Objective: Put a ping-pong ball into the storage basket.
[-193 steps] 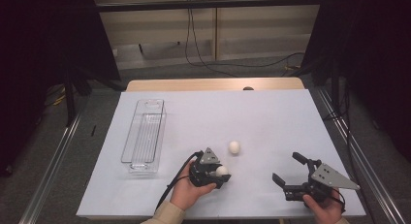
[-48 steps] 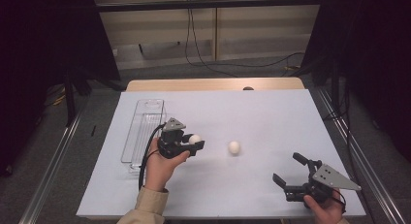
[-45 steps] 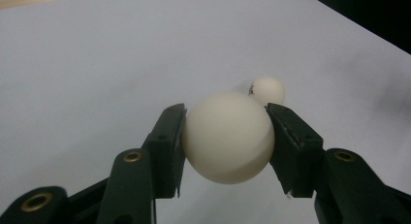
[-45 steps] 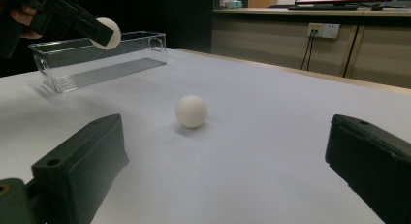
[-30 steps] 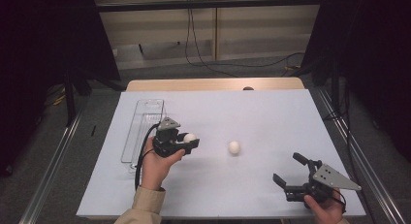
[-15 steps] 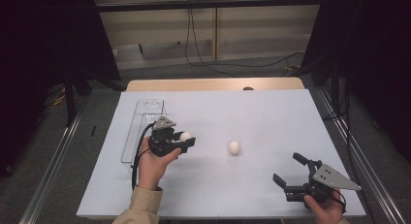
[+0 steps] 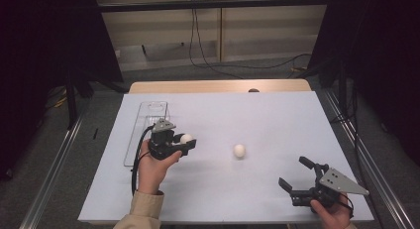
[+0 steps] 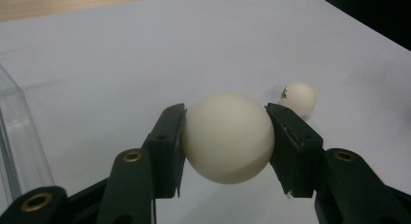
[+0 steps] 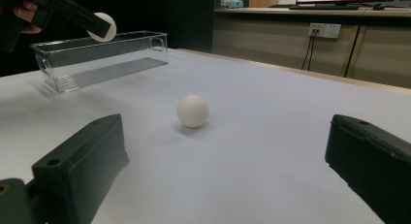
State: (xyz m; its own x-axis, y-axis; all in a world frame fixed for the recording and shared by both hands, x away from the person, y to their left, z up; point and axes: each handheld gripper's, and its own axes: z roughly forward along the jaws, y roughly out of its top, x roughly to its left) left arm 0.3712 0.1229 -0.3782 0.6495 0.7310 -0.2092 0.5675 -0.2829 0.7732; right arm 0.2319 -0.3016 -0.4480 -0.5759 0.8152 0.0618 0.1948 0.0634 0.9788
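My left gripper (image 7: 187,142) is shut on a white ball (image 7: 186,138), held above the table just right of a clear plastic bin (image 7: 143,135). In the left gripper view the ball (image 8: 228,137) is clamped between both black jaws. A second white ball (image 7: 239,150) lies on the white table surface near the middle; it appears small behind the held one (image 8: 298,98) and centred in the right gripper view (image 9: 192,110). My right gripper (image 7: 297,177) rests at the front right, open and with nothing between its jaws.
The clear bin (image 9: 102,56) is long and narrow and lies along the table's left side. A wooden strip (image 7: 218,85) runs along the table's far edge. Dark curtains stand on both sides, and cables lie on the floor beyond.
My left gripper has carried the ball from the table's front centre leftward and away, up beside the clear bin. The right gripper and the loose ball have stayed put.
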